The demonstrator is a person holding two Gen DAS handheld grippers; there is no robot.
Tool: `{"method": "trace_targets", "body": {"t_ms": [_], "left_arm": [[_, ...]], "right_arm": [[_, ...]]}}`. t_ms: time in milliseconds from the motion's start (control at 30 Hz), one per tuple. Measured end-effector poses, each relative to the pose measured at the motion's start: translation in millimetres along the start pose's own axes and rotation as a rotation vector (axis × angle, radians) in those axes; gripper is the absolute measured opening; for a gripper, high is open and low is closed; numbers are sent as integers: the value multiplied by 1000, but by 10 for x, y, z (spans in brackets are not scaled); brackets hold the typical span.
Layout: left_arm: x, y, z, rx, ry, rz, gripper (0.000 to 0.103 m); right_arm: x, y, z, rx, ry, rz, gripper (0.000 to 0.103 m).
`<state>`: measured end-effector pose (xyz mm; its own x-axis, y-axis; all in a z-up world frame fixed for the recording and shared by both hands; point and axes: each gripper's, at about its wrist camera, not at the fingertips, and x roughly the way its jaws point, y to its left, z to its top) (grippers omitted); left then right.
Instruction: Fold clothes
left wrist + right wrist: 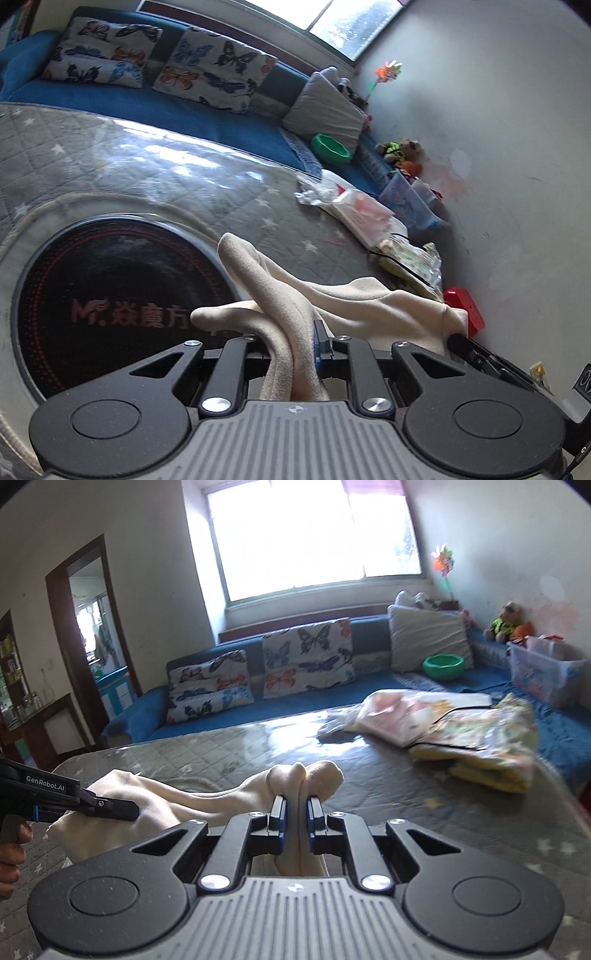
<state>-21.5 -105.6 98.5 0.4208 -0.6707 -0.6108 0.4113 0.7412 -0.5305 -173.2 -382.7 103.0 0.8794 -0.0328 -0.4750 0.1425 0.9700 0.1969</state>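
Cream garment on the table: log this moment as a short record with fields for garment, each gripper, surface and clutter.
garment: cream garment, bunched, stretched between both grippers
left gripper: shut on a fold of the cloth
right gripper: shut on another bunched fold
surface: grey quilted table cover with stars
clutter: plastic-wrapped packs at the far edge, green bowl on the blue sofa

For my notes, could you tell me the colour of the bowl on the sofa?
Green bowl; clearest in the right wrist view.
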Motion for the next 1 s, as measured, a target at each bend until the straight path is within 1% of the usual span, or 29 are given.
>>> {"method": "trace_targets", "body": {"t_ms": [233, 533, 700, 1000], "left_arm": [[127, -399, -90, 72, 12, -28, 17], [329, -758, -168, 129, 40, -53, 17], [441, -903, -234, 162, 50, -52, 17], [619, -986, -299, 182, 82, -50, 17]], "right_arm": [[-342, -236, 33, -1, -42, -55, 10], [-655, -509, 55, 3, -71, -124, 10], [-725, -616, 21, 7, -69, -152, 10], [-681, -749, -57, 19, -54, -183, 10]]}}
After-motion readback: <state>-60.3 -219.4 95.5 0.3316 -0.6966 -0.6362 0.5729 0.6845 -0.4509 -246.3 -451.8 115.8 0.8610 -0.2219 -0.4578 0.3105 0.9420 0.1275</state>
